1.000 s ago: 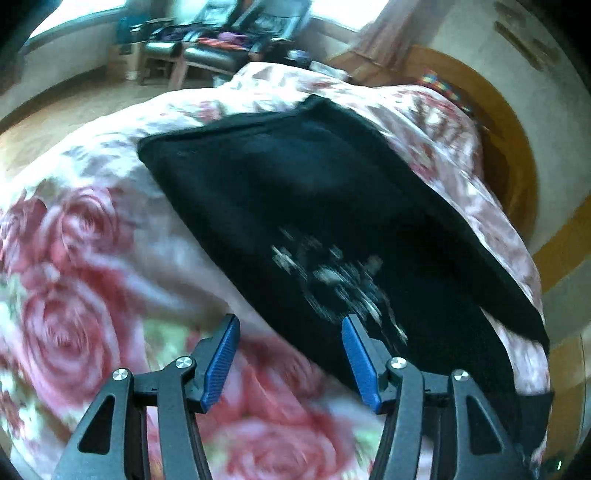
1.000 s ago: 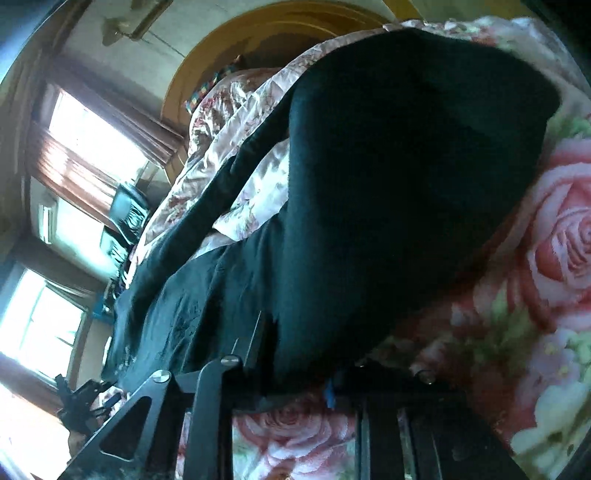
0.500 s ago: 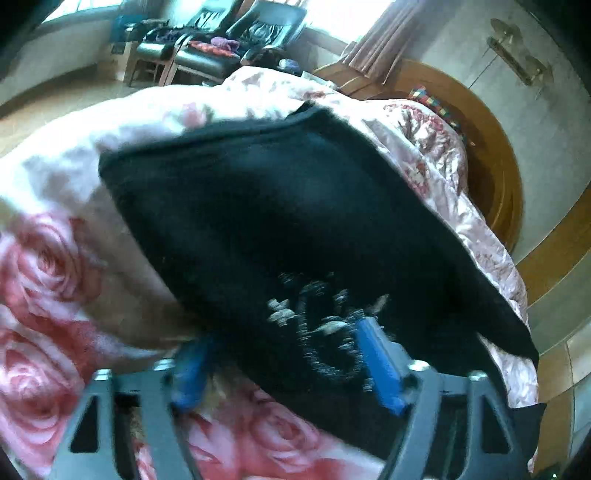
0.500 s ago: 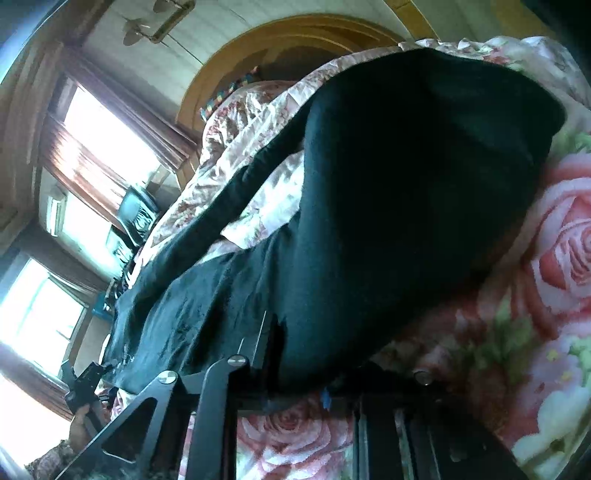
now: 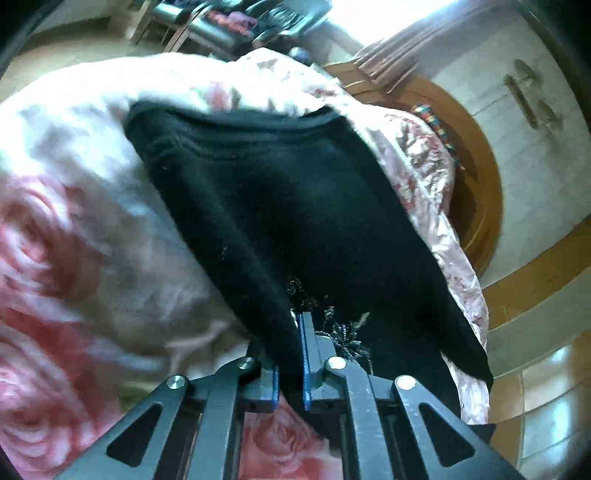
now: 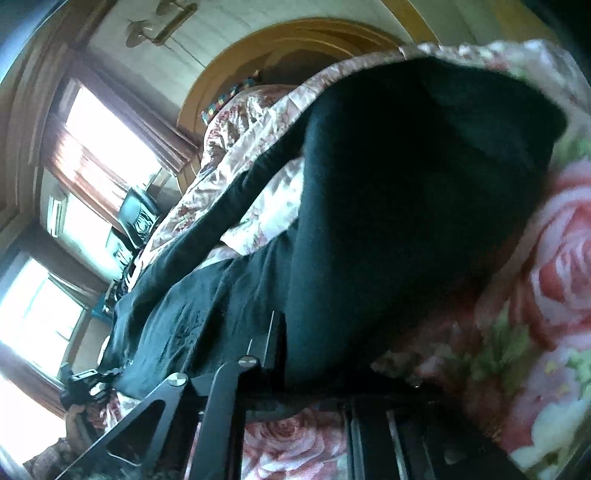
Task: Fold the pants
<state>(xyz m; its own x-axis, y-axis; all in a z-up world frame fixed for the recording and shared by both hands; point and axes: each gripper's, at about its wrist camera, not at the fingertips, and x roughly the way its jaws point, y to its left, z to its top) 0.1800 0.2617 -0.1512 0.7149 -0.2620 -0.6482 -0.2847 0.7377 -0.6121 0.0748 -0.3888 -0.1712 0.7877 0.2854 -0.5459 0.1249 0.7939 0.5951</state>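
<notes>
Left wrist view.
Left tool (image 5: 290,363): blue pads nearly together, just closed on a fold of black cloth; cloth pinched between them.
Pants (image 5: 295,206): black, spread ahead of the tool and up to its right, on the bed; waistband edge far ahead, silver stitched motif (image 5: 340,325) just right of the pads.
Quilt (image 5: 74,229): pink rose print, left of and under the tool, beneath the pants; blurred.
Headboard (image 5: 484,206): curved wood, far right of the tool.
Chairs (image 5: 236,22): dark, far ahead, past the bed.
Curtain (image 5: 391,55): ahead right, by a bright window.

Right wrist view.
Right tool (image 6: 314,402): tips hidden under dark cloth; jaws drawn tight, just finished closing, cloth bunched over them, so gripped on the pants.
Pants (image 6: 406,206): black mass directly ahead of the tool, one leg trailing off to its left across the bed.
Quilt (image 6: 554,280): rose print, right of and below the tool.
Headboard (image 6: 295,48): far ahead, arched.
Windows (image 6: 96,140): far left, bright.
Left tool (image 6: 86,382): small, at far left edge, at the pants' other end; state unreadable here.
</notes>
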